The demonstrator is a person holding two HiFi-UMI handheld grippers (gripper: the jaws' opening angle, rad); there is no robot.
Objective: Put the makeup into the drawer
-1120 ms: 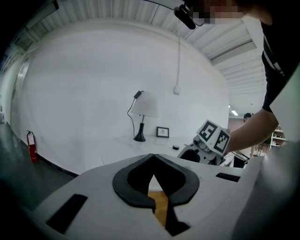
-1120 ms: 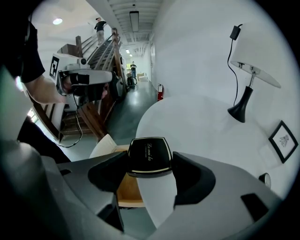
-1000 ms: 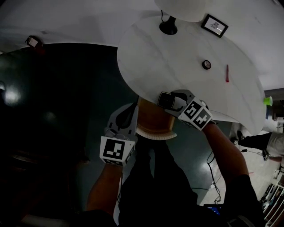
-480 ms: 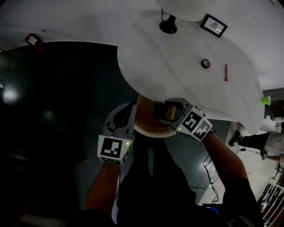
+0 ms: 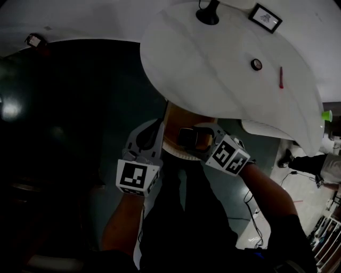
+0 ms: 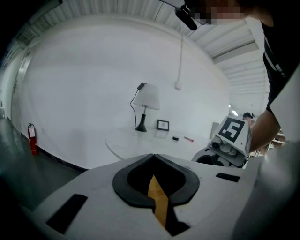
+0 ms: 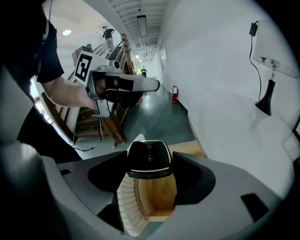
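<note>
The drawer (image 7: 157, 197) under the white table (image 5: 213, 69) stands pulled out, its wooden inside and ribbed white front showing, so the opening step looks done. The left tool (image 6: 155, 192) has its jaws drawn together on a thin wood-coloured edge. Going by the head view, where this tool sits at the drawer's left side, I take that edge to be the drawer's wall, clamped to hold the drawer out. The right tool (image 7: 150, 166) grips a black compact (image 7: 149, 157) with a gold trim line, pinched between both pads and tilted forward. The compact hangs directly over the open drawer and is not yet resting on the drawer floor, as far as the right gripper view shows. The first piece of makeup therefore appears to be at the point of delivery, with lowering and letting go left to do. No other item can be seen inside the part of the drawer that shows. Two small things remain on the tabletop, well apart from the drawer: a small round black item (image 5: 256, 64) and, near it, a thin red stick (image 5: 281, 78). They are too small to identify, though they may be further makeup to fetch. A lamp (image 5: 208, 13) and a picture frame (image 5: 265, 16) stand at the far side. After the last item goes in, the drawer would presumably need closing.
</note>
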